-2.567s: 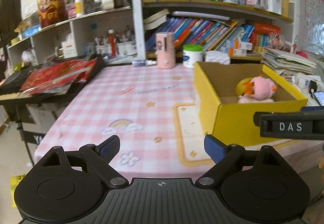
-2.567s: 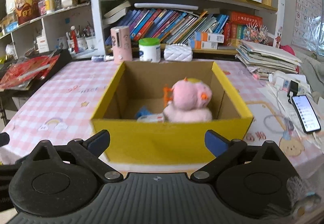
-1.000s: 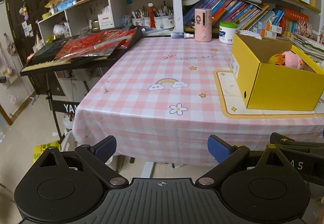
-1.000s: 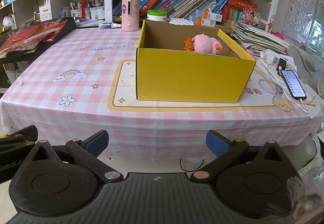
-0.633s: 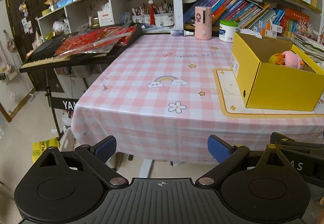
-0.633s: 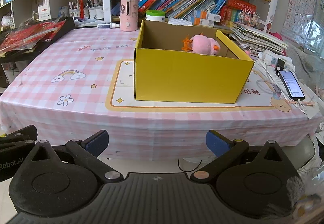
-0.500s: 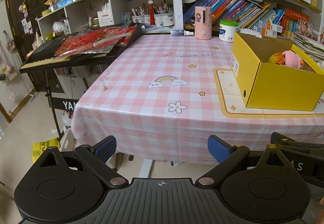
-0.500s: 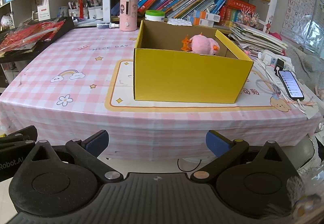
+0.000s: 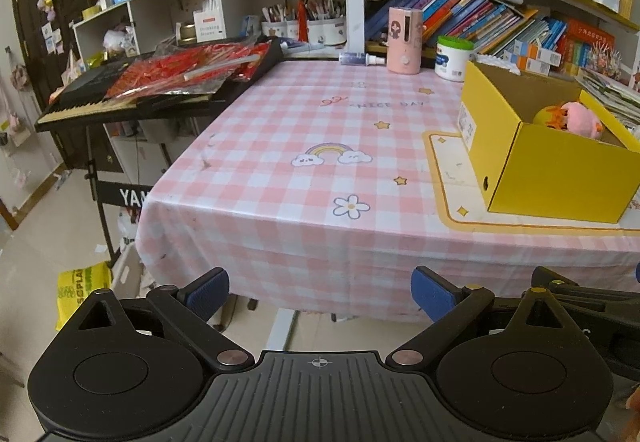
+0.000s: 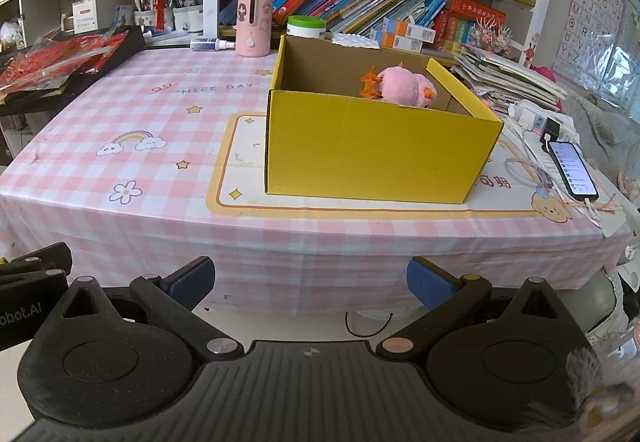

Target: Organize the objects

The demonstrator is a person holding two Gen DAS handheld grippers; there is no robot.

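Tabletop (image 10: 152, 114) bears yellow box (image 10: 372, 154) well beyond both empty, wide-spread tongs (image 10: 308, 280).

The tablecloth (image 10: 172, 90) reads "NICE DAY"; the keyboard stand (image 9: 128, 196) shows "YA".

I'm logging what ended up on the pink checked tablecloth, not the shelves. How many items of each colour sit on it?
Yellow: 1, the cardboard box
Pink: 1, the dispenser
White with green lid: 1, the jar
Black: 1, the phone
Total: 4, not counting what is inside the box.

Yellow box (image 10: 376, 158), pink-checked tablecloth (image 10: 120, 114)
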